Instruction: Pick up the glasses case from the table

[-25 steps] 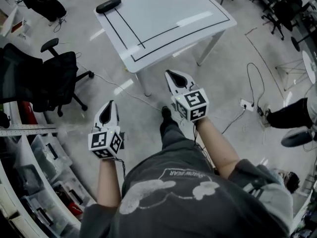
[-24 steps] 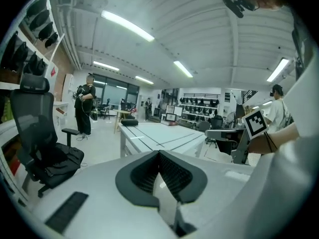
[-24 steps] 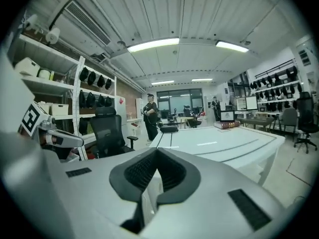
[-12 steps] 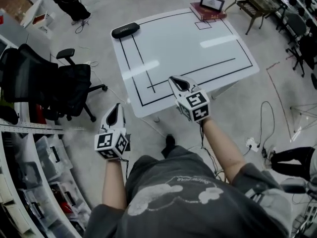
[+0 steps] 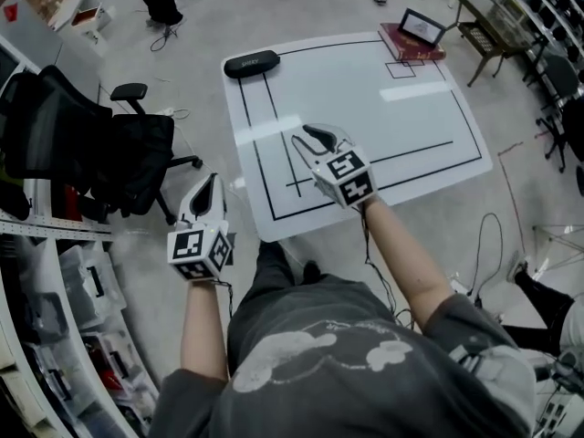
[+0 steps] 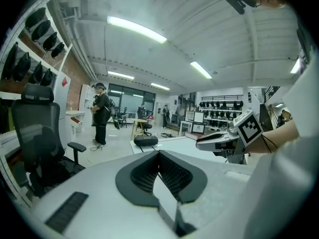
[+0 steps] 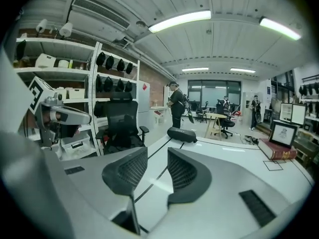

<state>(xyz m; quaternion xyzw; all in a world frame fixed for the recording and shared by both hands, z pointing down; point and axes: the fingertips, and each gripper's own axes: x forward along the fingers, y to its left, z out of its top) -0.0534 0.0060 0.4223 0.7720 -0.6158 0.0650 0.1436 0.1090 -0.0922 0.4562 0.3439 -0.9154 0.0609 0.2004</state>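
The black glasses case point(image 5: 252, 64) lies at the far left corner of the white table point(image 5: 420, 108), well beyond both grippers. My right gripper point(image 5: 310, 138) hovers over the near part of the table. Its jaws are opening, with a small gap and nothing between them. In the right gripper view the glasses case point(image 7: 182, 134) sits ahead, beyond my right gripper point(image 7: 157, 156). My left gripper point(image 5: 211, 182) hangs over the floor left of the table, shut and empty. In the left gripper view the glasses case point(image 6: 145, 141) shows far beyond my left gripper point(image 6: 158, 154).
Black lines mark the tabletop. A dark red book point(image 5: 412, 44) with a framed picture on it lies at the far right corner. A black office chair point(image 5: 100, 149) stands left of the table, with shelving point(image 5: 55, 318) behind. A person point(image 7: 175, 106) stands further off.
The table has come closer in the head view. My right gripper has passed from over the floor to over the table's near part, and its jaws have parted slightly. The left gripper advanced alongside.
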